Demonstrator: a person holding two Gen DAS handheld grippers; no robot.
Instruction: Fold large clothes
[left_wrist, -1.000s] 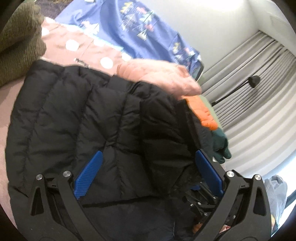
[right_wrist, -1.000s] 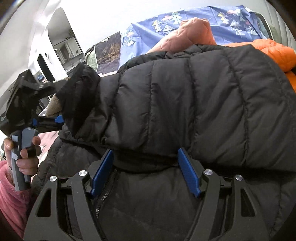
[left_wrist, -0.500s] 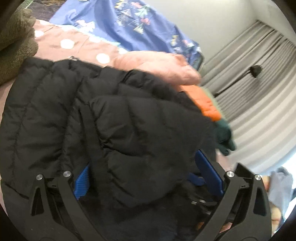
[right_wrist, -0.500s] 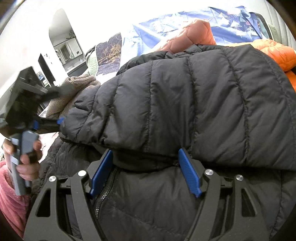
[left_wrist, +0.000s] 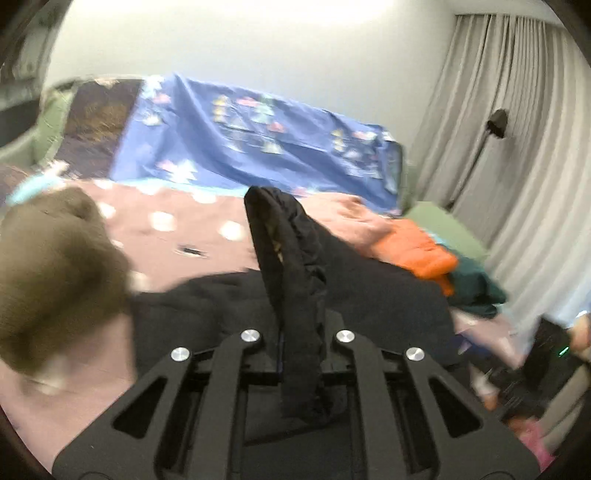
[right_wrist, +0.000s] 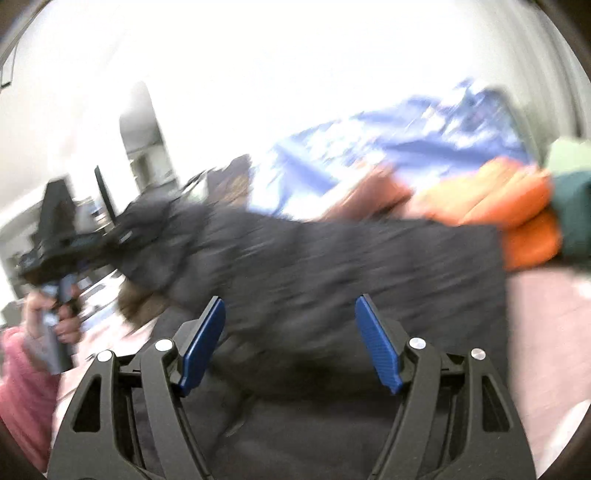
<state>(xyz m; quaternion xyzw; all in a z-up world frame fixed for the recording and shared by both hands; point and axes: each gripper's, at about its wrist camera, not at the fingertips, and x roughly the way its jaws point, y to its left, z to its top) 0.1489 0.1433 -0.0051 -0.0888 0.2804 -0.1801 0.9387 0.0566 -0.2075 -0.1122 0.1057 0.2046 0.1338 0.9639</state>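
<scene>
Black puffer jacket (left_wrist: 369, 295): in my left wrist view it fills the centre and lower middle of the frame, lying on the pink dotted bedspread (left_wrist: 166, 229).
Left gripper (left_wrist: 299, 354): I see its jaws pinched together on a black gathered strip of the jacket, which stands up between them toward the frame's centre.
Brown fleece (left_wrist: 55, 280): blurred lump at the left edge, beside the jacket.
Pink garment (left_wrist: 354, 221): right of centre, behind the jacket.
Orange jacket (left_wrist: 421, 251): right of centre, touching the black one's far edge.
Dark green garment (left_wrist: 476, 288): just right of the orange one.
Blue patterned sheet (left_wrist: 258, 140): across the upper middle, against the wall.
Grey curtains (left_wrist: 517, 147): upper right.

Black puffer jacket (right_wrist: 332, 280): in my right wrist view, heavily blurred, it spans the middle band from left to right.
Right gripper (right_wrist: 290, 343): I see the blue pads (right_wrist: 376, 343) standing wide apart at lower centre; jacket fabric lies between them, but I cannot tell whether the pads press on it.
Left gripper (right_wrist: 110, 236): at the left edge, gripping the jacket's raised end.
Hand (right_wrist: 55, 314): lower left, around that gripper's handle, with a pink sleeve (right_wrist: 22, 387) below.
Orange jacket (right_wrist: 509, 210): right, behind the black one.
Dark green garment (right_wrist: 572, 218): far right edge.
</scene>
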